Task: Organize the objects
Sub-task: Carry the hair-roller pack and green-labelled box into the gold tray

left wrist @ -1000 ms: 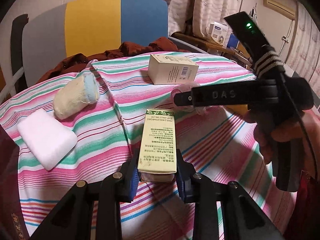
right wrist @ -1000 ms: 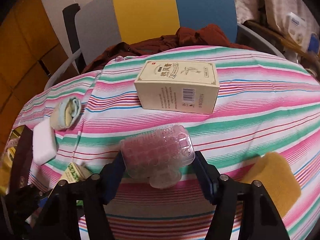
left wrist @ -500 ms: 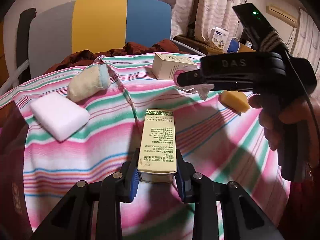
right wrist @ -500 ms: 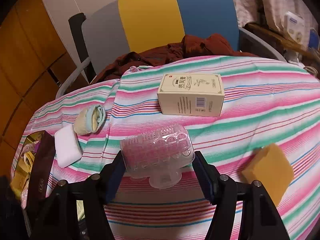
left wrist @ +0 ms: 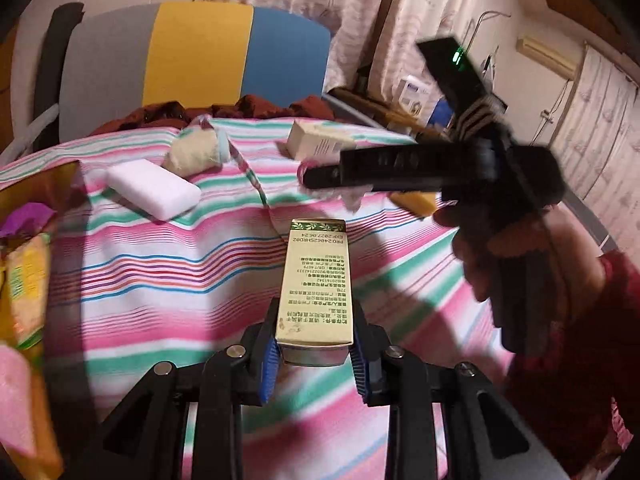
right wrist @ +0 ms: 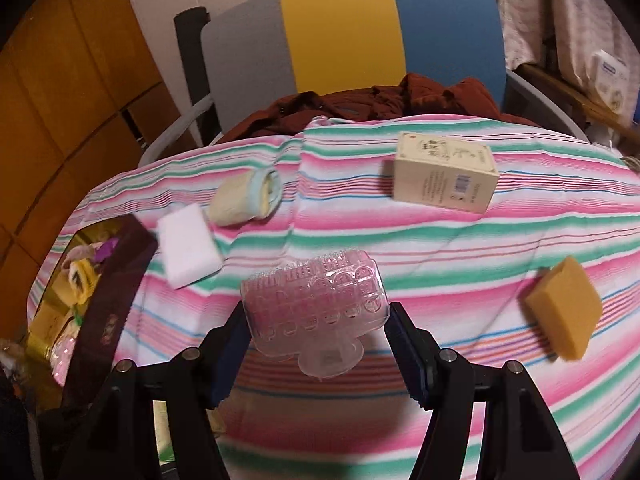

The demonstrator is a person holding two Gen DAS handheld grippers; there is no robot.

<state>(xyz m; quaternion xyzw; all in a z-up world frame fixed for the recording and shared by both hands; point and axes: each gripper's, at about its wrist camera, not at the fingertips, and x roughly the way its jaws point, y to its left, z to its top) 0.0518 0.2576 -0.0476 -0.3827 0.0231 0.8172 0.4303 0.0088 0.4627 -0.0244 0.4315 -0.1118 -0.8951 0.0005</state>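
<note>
My left gripper is shut on a long green-and-cream carton and holds it above the striped tablecloth. My right gripper is shut on a clear plastic case of pink rollers, also held above the cloth. The right gripper shows in the left wrist view as a dark blurred body at the right. A dark gift box with gold lining and several items in it stands open at the left; its edge shows in the left wrist view.
On the cloth lie a white sponge, a rolled yellow sock, a cream box and a yellow sponge. A grey-yellow-blue chair with brown clothing stands behind.
Both grippers have pulled back and to the left with their loads. The gift box has come into view at the left in both views.
</note>
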